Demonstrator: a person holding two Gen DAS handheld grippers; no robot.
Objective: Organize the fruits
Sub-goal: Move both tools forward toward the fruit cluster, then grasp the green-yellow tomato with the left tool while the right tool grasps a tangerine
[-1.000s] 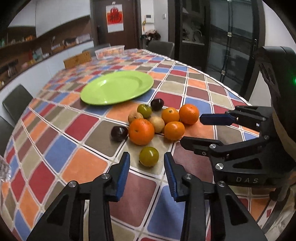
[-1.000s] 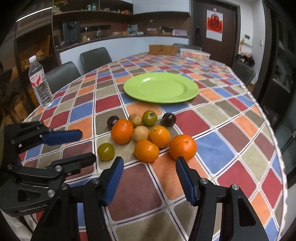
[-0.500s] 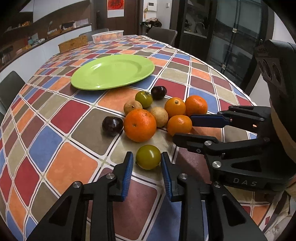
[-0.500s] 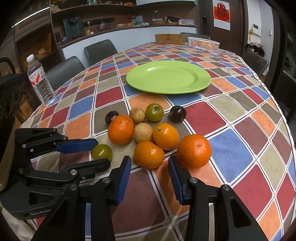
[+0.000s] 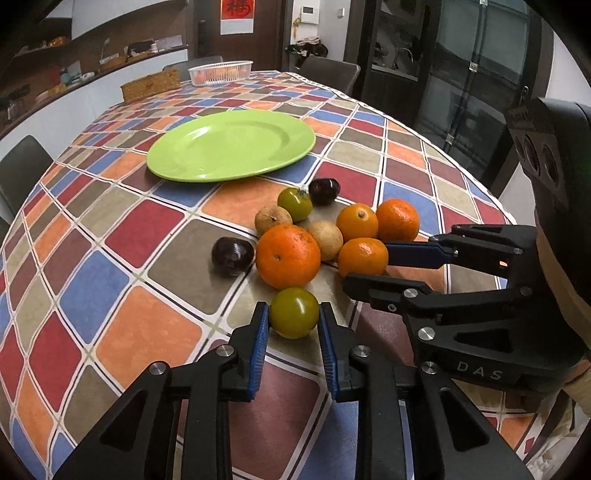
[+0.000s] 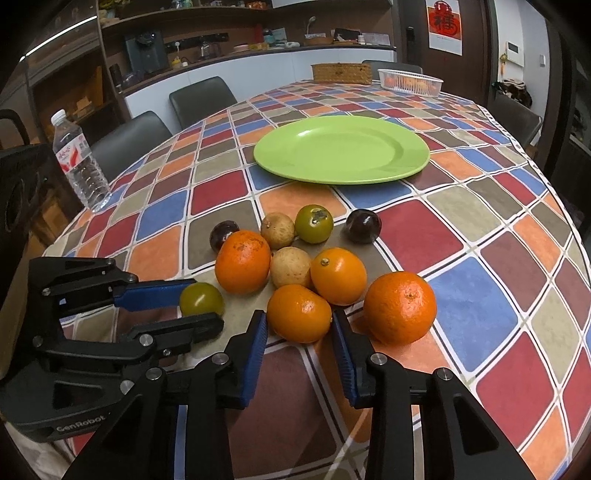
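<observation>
Tablecloth (image 6: 461, 302): chequered in red, blue, orange, olive-grey and brown, white lines between squares. Plate (image 6: 341, 149): plain lime green. Oranges (image 6: 299, 318): bright orange, dimpled skin. Small green fruit (image 5: 293, 313): olive-yellow, glossy. Plums (image 5: 232, 256): near-black purple. Round tan fruits (image 6: 290, 267): speckled beige. Gripper pads (image 6: 255, 354): blue on black frames.

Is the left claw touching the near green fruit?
Touching. In the left wrist view, both blue pads of the left claw press the sides of the green fruit.

Dark chairs (image 6: 201, 96) round checkered table (image 6: 480, 229); wooden shelving (image 6: 229, 22); glass doors (image 5: 461, 55).
</observation>
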